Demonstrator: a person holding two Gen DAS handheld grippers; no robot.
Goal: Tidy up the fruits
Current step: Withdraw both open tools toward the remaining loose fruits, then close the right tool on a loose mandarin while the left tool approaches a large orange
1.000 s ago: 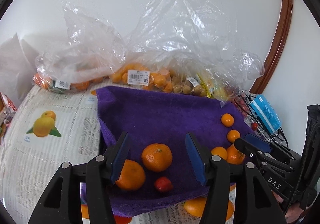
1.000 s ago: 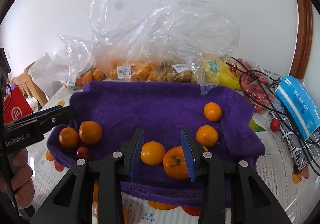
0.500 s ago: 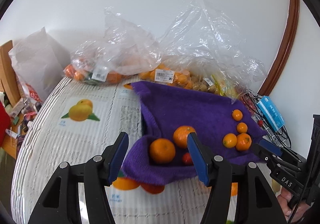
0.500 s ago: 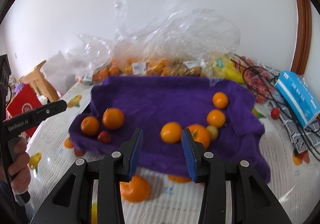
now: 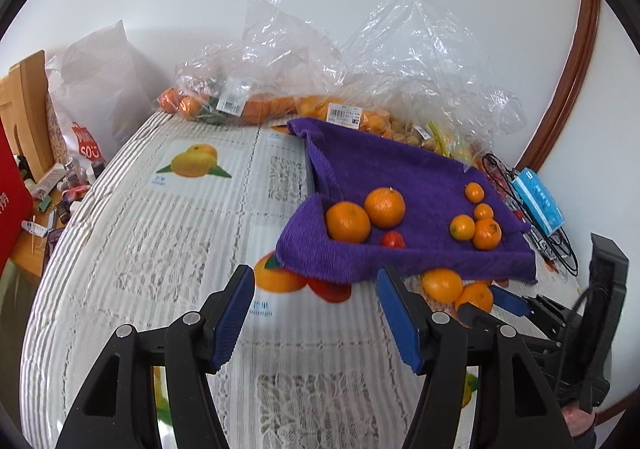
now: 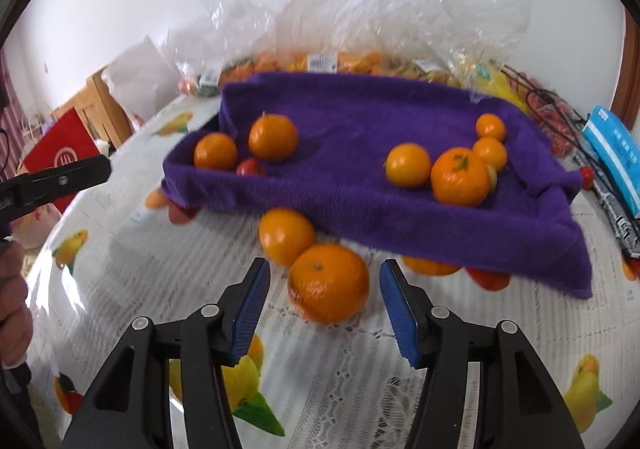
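White lace cloth with printed fruit pictures covers the desk (image 6: 120, 281). On it lies a purple terry towel (image 6: 360, 201) carrying several round orange citrus fruits (image 6: 273, 138) and one small red fruit (image 5: 392, 239), possibly a tomato. Right gripper (image 6: 324, 313): fingers spread around a large blurred orange (image 6: 329, 283), not touching. Left gripper (image 5: 316, 313): fingers spread, empty.

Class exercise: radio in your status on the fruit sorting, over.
Both grippers open, empty. Right gripper lined up on loose orange in front of purple towel. Second orange touching it.
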